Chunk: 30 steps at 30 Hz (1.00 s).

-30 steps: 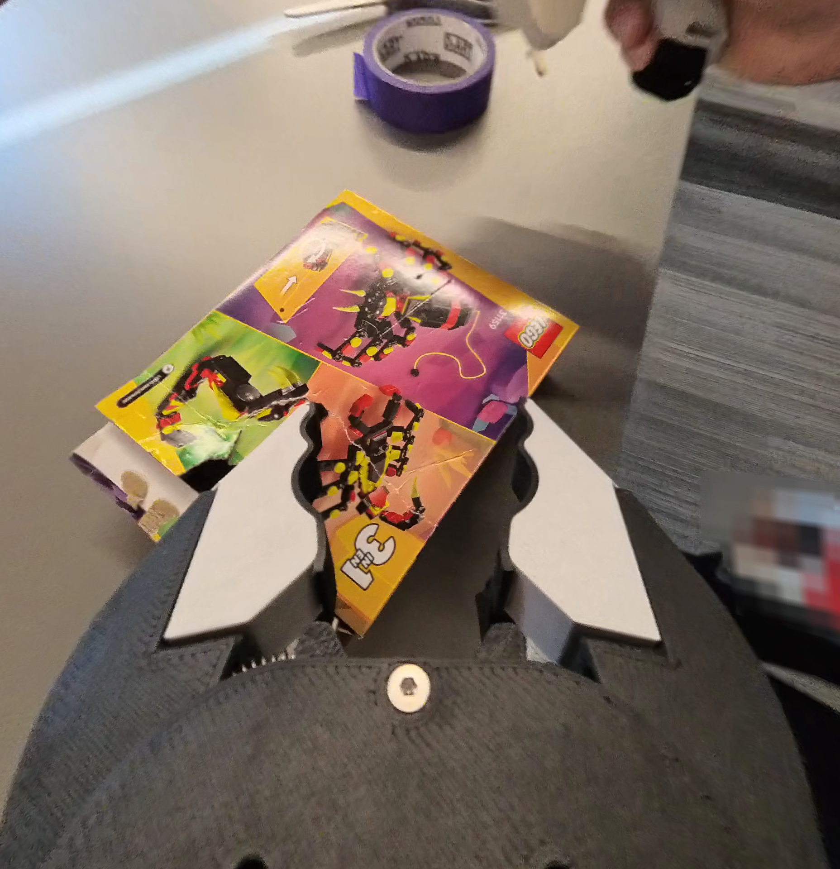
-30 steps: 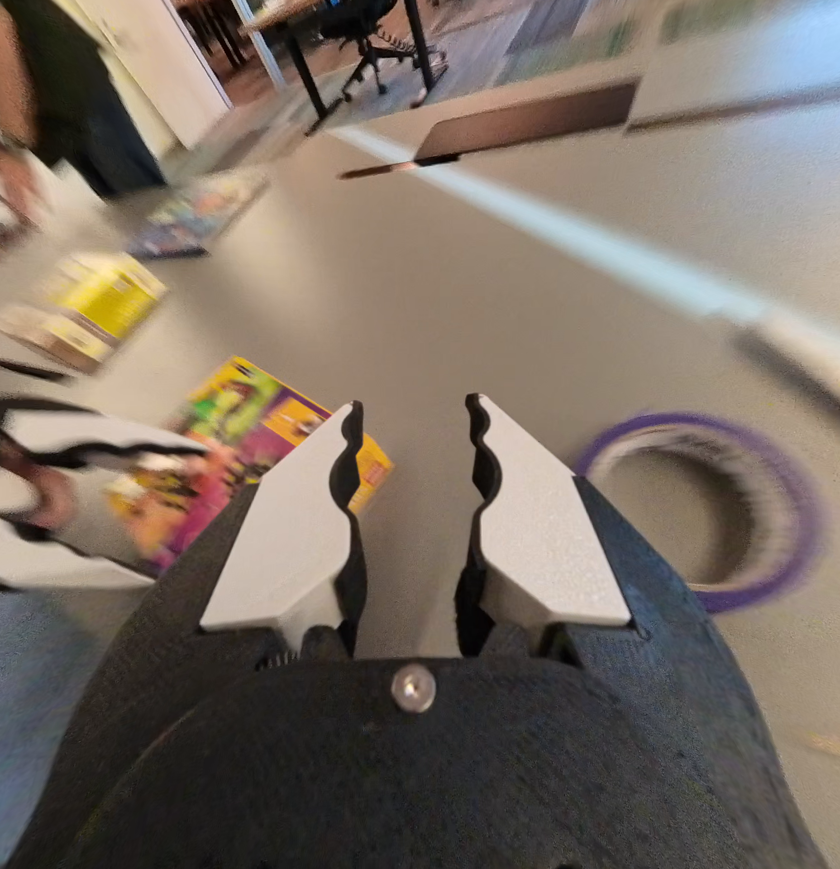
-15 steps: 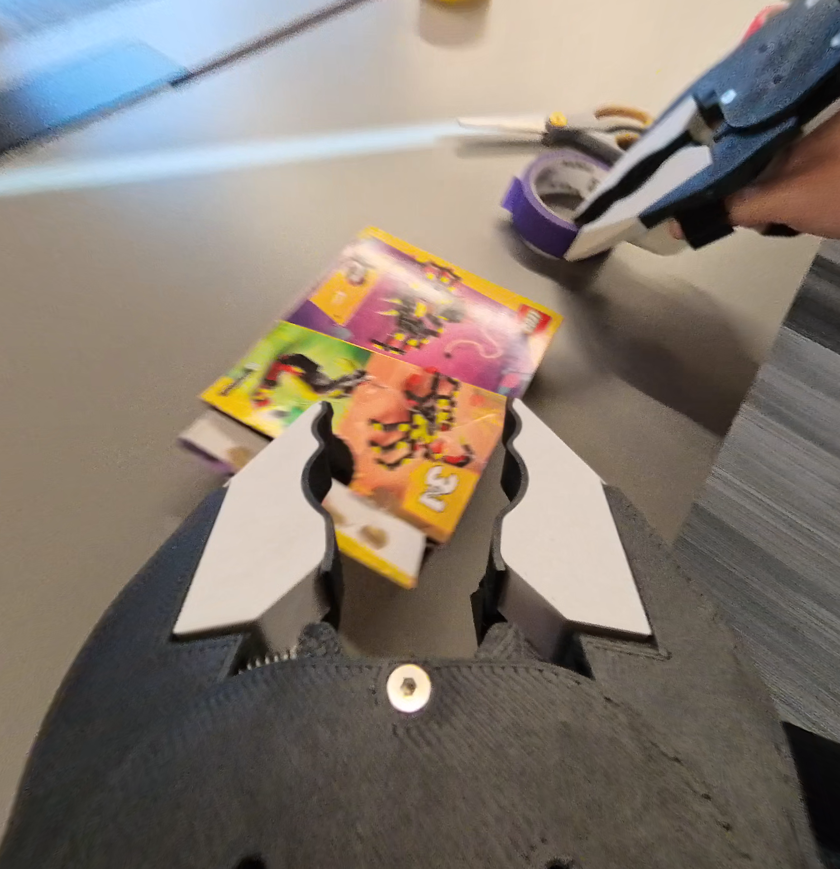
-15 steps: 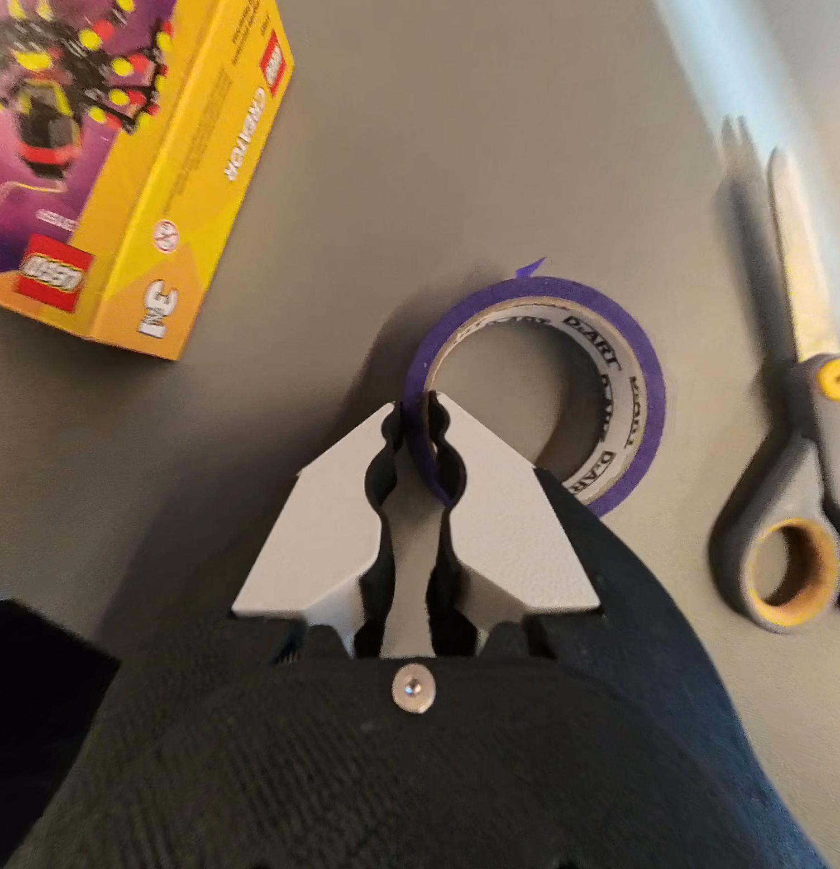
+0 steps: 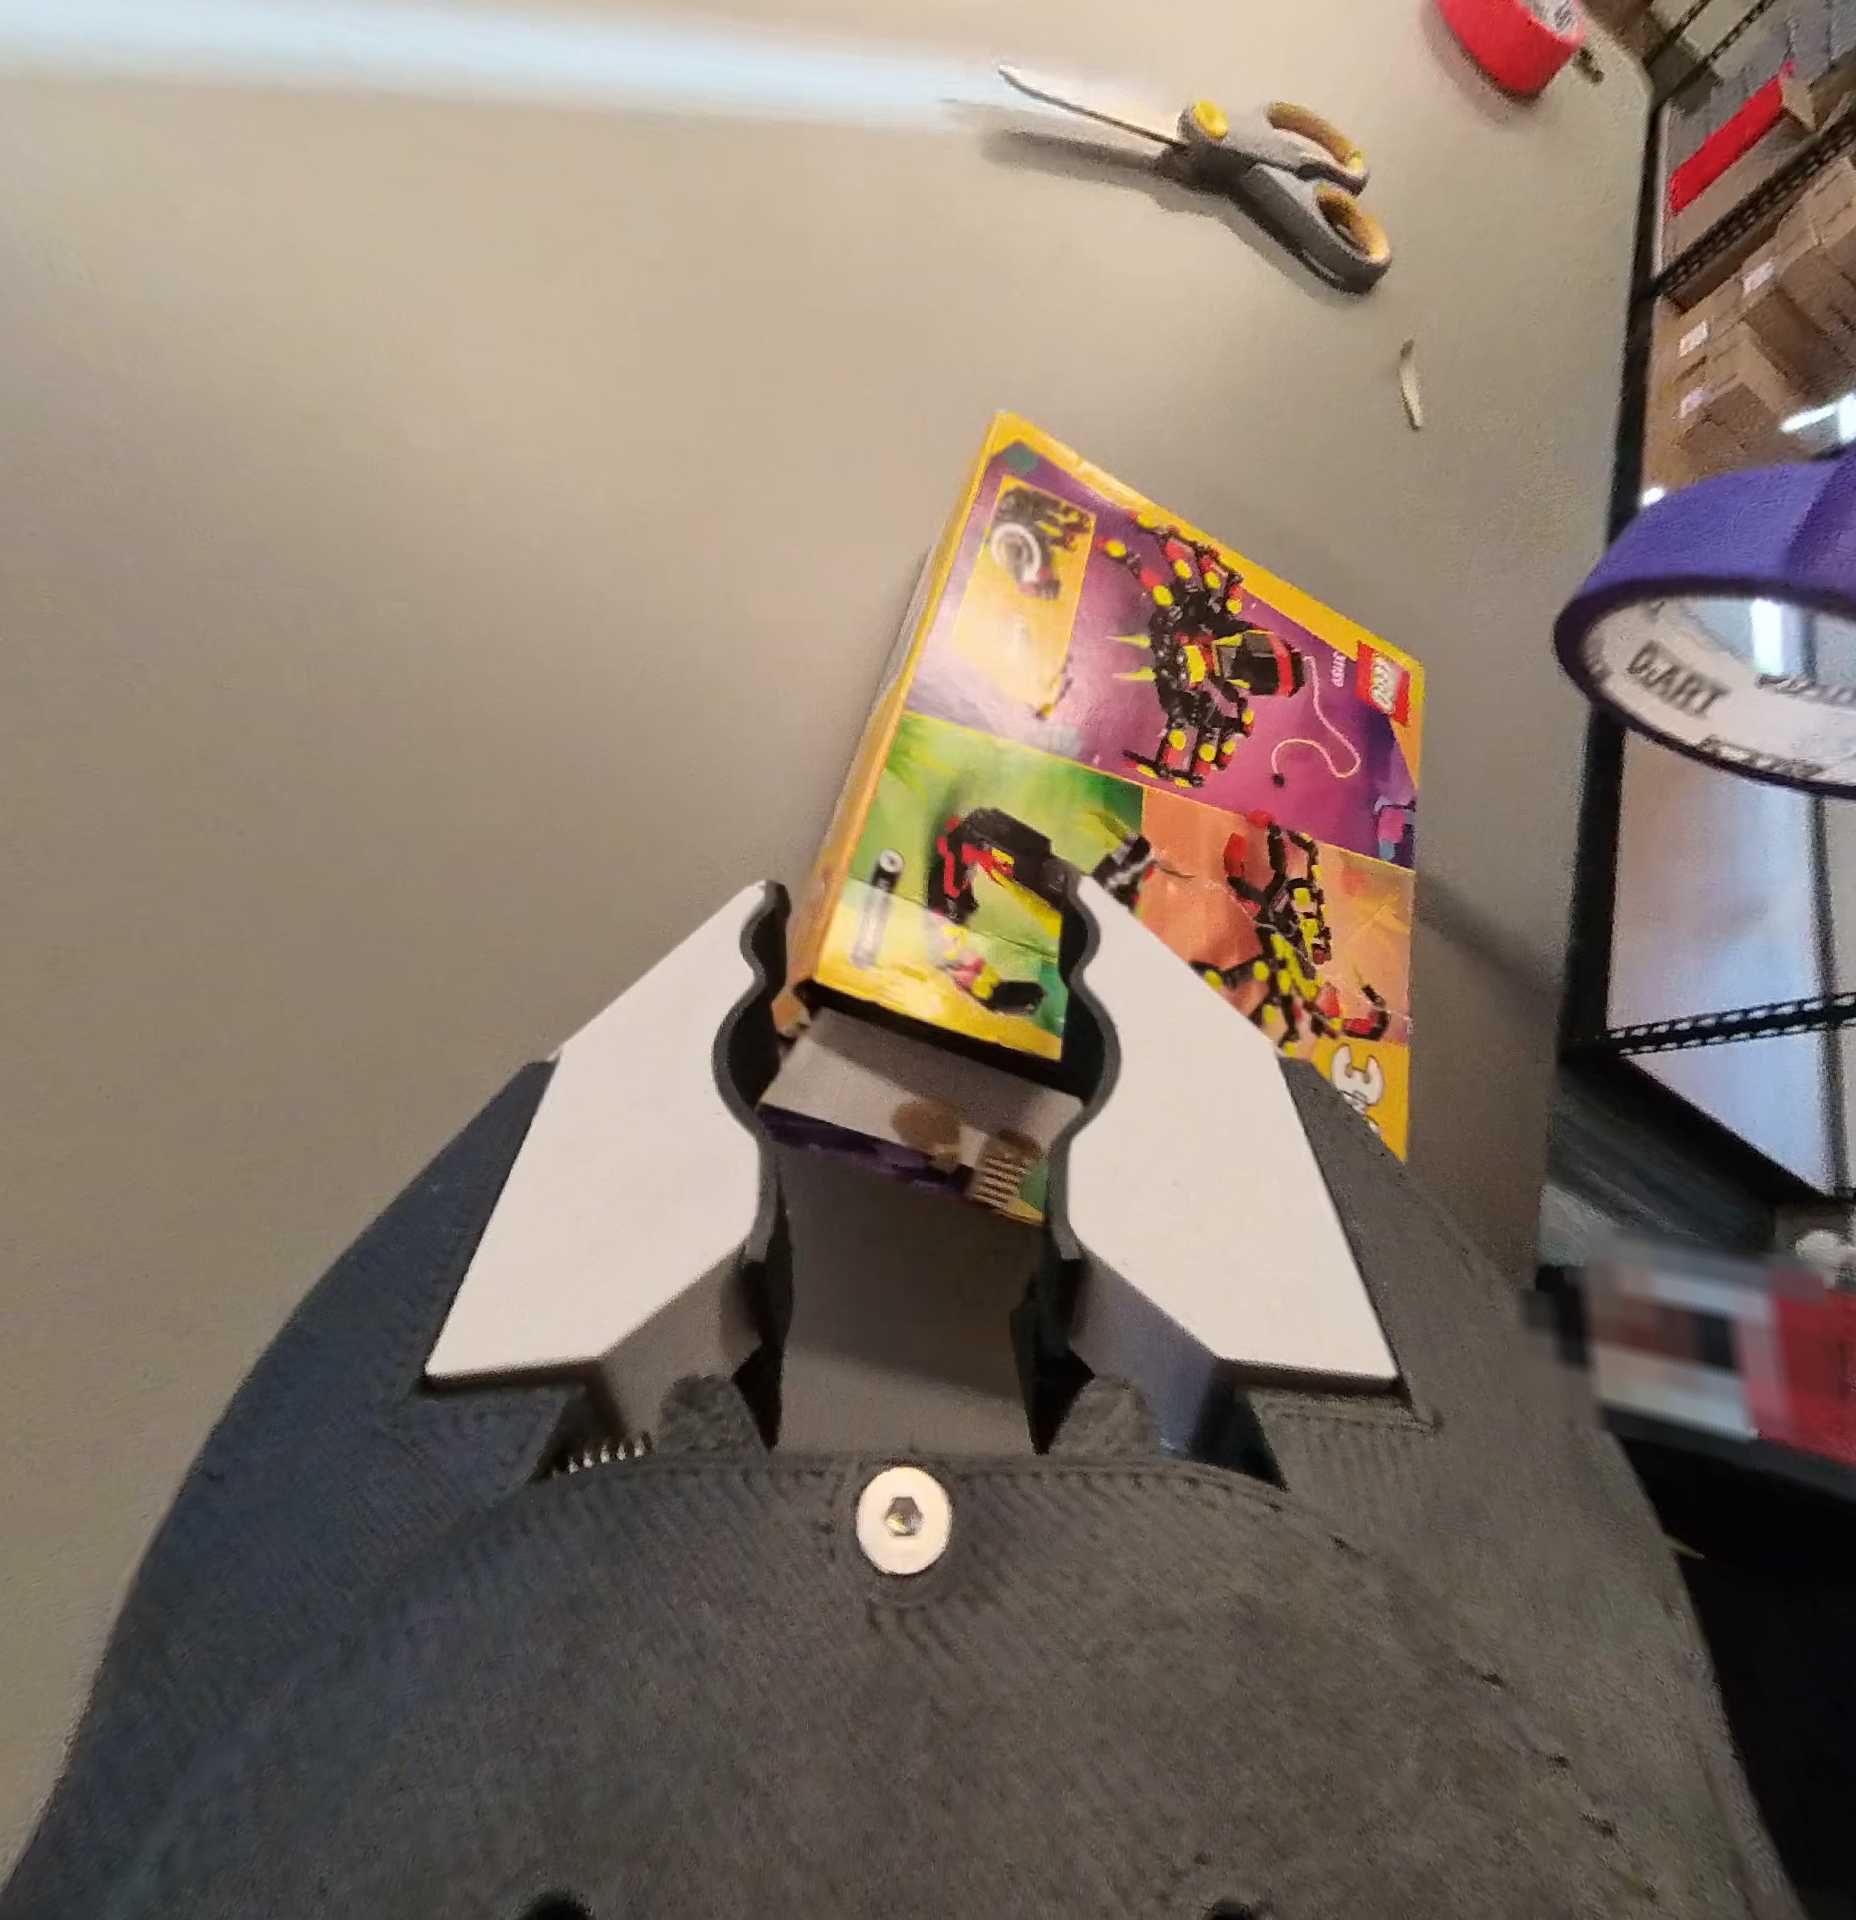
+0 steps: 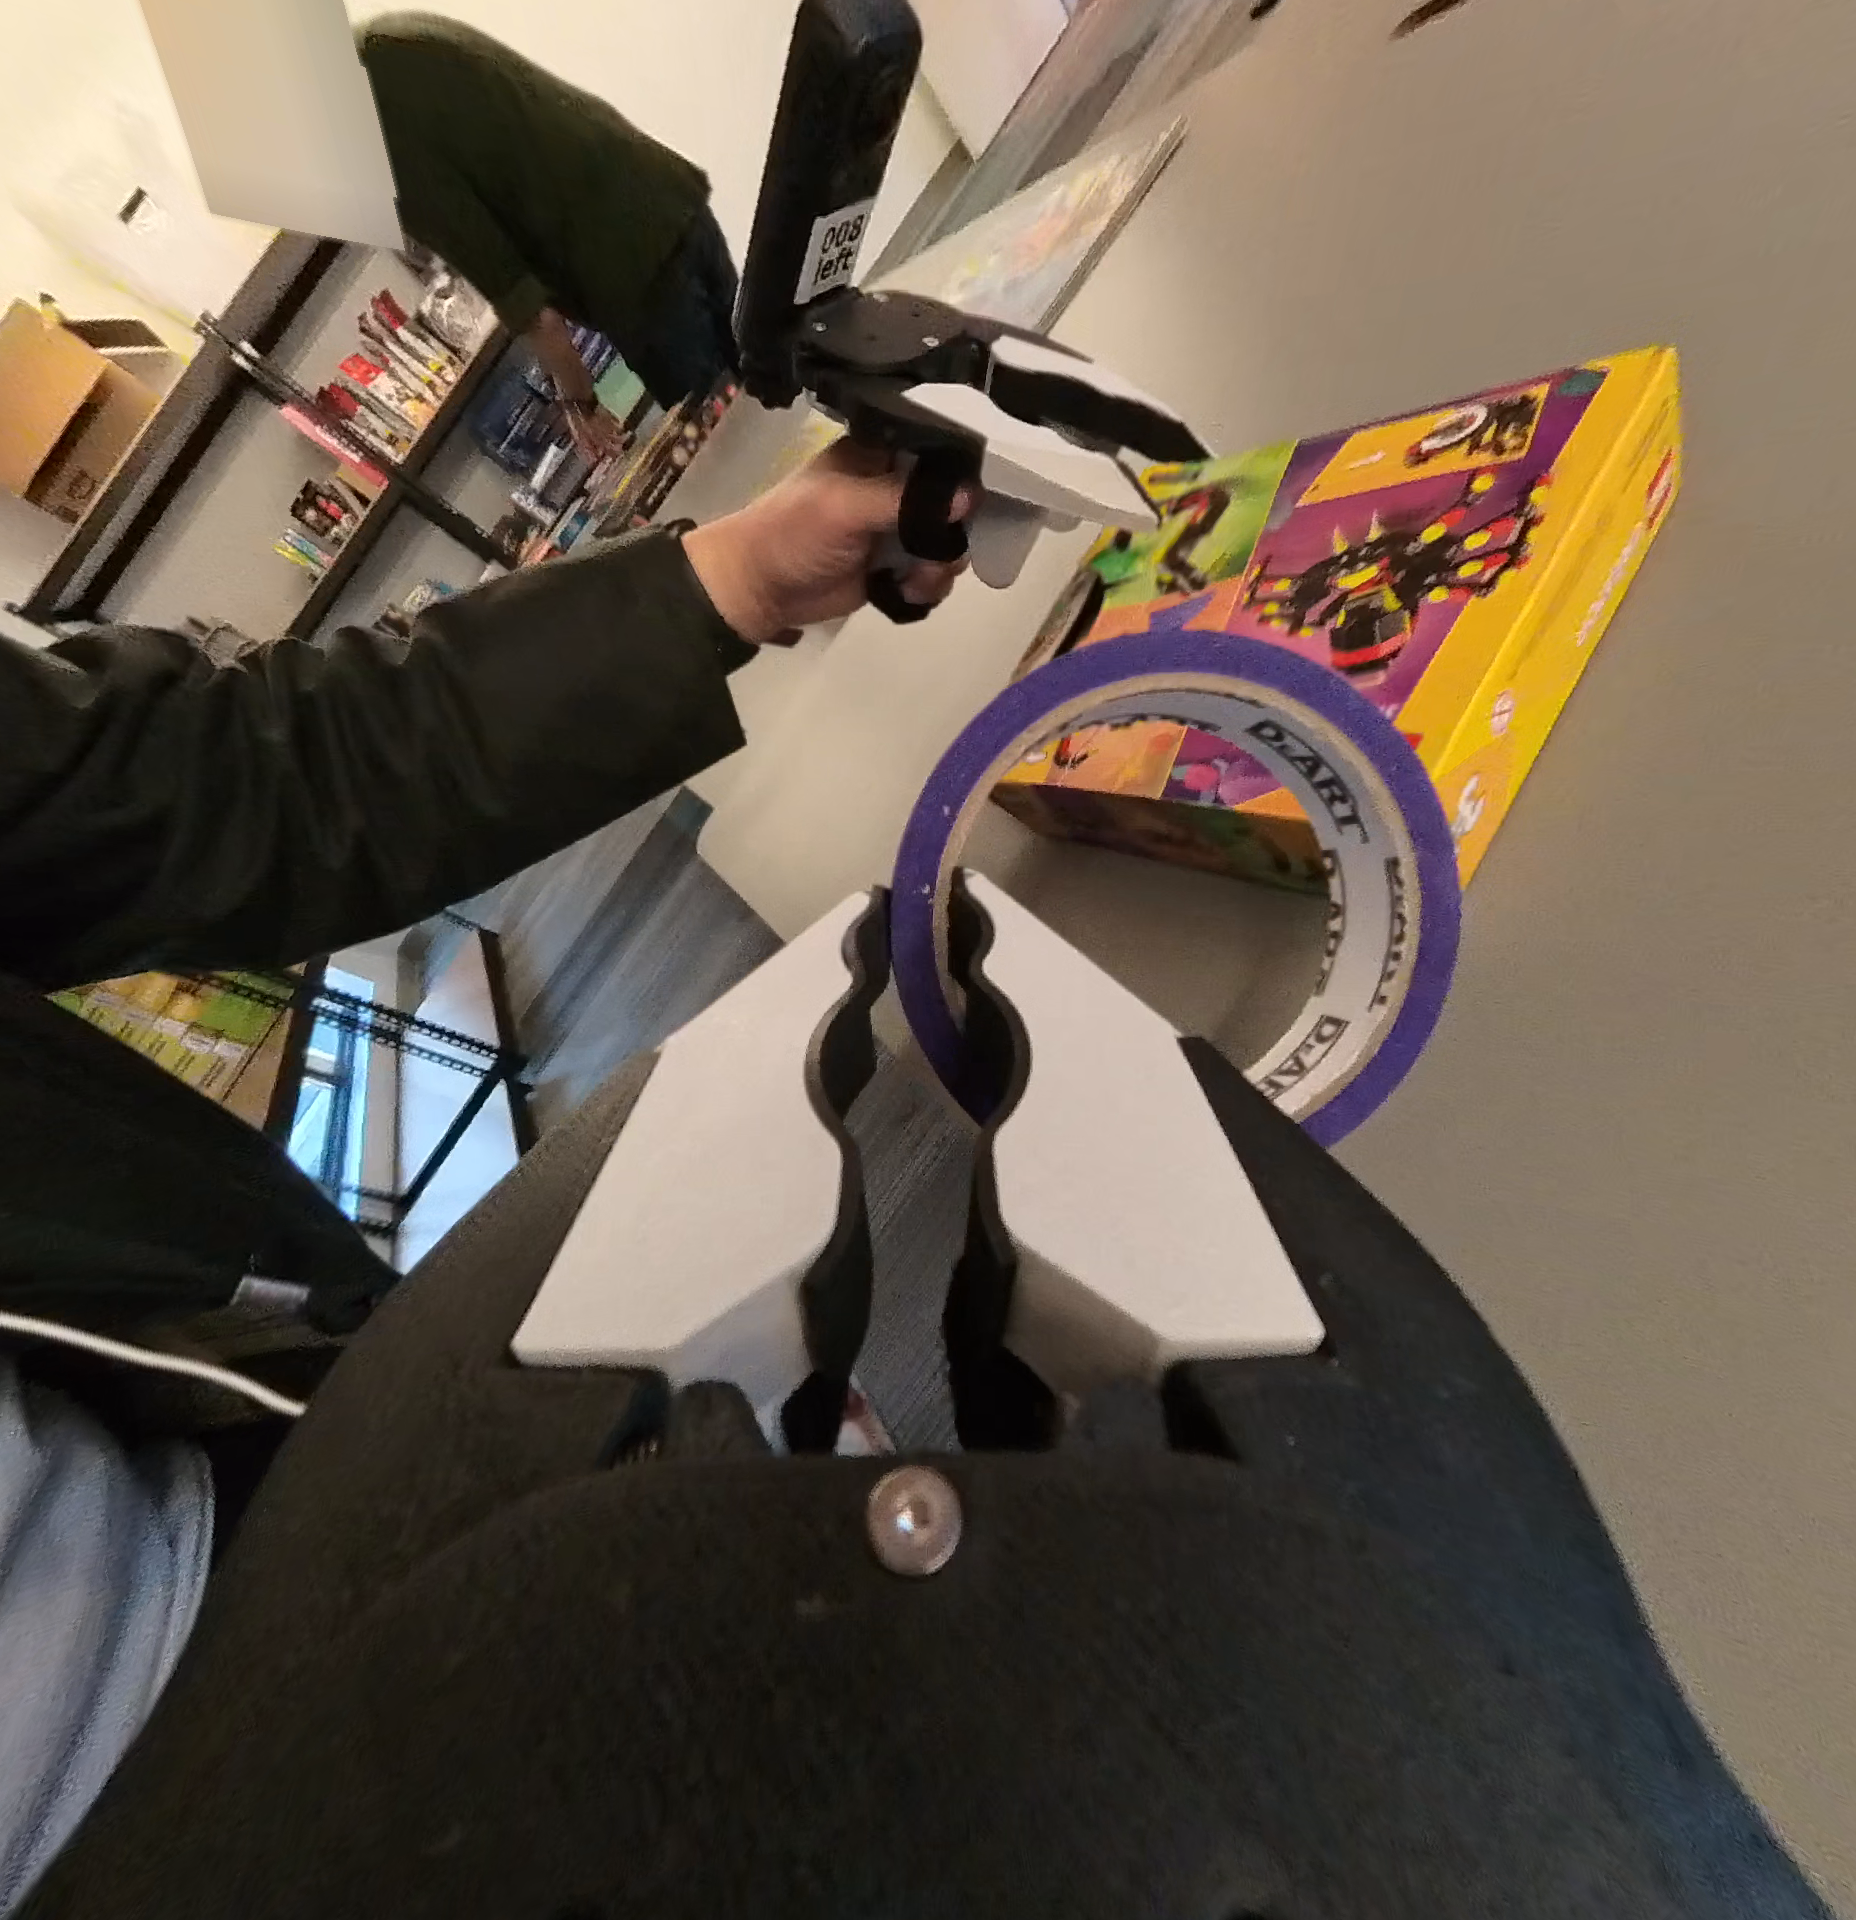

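Purple tape roll [image 6: 1423,997], yellow box [image 5: 1142,748] with purple, green, orange panels

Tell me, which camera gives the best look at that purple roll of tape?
The right wrist view. There the purple tape roll sits near the middle, whole ring visible, its wall pinched by the right gripper and lifted off the table. The left wrist view shows only part of it, cut off at the right edge.

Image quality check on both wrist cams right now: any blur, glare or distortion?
Left wrist view: purple tape roll at the right edge is soft, scissors slightly smeared, glare streak on the table. Right wrist view: sharp, strong wide-angle tilt, toy box crisp.
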Each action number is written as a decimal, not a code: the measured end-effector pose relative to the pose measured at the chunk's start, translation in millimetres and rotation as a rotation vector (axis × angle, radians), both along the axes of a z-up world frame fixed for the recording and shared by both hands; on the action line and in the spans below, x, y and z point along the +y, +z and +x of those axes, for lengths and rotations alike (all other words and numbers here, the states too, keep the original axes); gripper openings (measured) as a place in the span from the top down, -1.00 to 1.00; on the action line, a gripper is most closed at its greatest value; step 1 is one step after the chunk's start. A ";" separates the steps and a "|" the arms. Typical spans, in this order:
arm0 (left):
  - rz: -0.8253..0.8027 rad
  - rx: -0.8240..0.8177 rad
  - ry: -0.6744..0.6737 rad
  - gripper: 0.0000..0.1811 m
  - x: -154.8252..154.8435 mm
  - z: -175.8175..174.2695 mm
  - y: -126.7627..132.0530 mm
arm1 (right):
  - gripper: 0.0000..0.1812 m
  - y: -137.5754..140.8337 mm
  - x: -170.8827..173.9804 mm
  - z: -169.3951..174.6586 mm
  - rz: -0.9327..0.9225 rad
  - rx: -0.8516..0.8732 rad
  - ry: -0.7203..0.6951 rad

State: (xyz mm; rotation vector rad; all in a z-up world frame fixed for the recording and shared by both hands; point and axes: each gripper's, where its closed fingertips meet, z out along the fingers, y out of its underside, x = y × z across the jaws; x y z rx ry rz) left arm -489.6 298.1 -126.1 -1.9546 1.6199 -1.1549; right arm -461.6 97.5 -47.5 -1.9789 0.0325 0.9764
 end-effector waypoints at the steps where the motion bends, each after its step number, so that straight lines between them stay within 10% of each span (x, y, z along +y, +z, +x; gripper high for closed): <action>1: -0.025 -0.019 0.013 0.42 -4.9 -1.5 0.3 | 0.90 -3.2 -0.2 -1.7 -0.012 0.003 0.010; 6: -0.052 -0.041 0.072 0.46 -31.4 -26.2 8.8 | 0.90 3.5 -3.3 -6.3 -0.004 0.063 0.060; 10: -0.152 -0.245 0.143 0.49 -69.5 -30.2 69.7 | 0.90 11.0 -8.1 -11.0 0.012 0.005 0.103; 17: -0.065 -0.296 -0.149 0.76 -147.7 -3.4 102.7 | 0.90 16.9 -4.8 -35.7 0.024 -0.072 0.198; 30: -0.388 -0.227 -0.477 0.78 -167.7 10.2 105.9 | 0.90 18.7 -12.7 -48.1 0.072 -0.123 0.272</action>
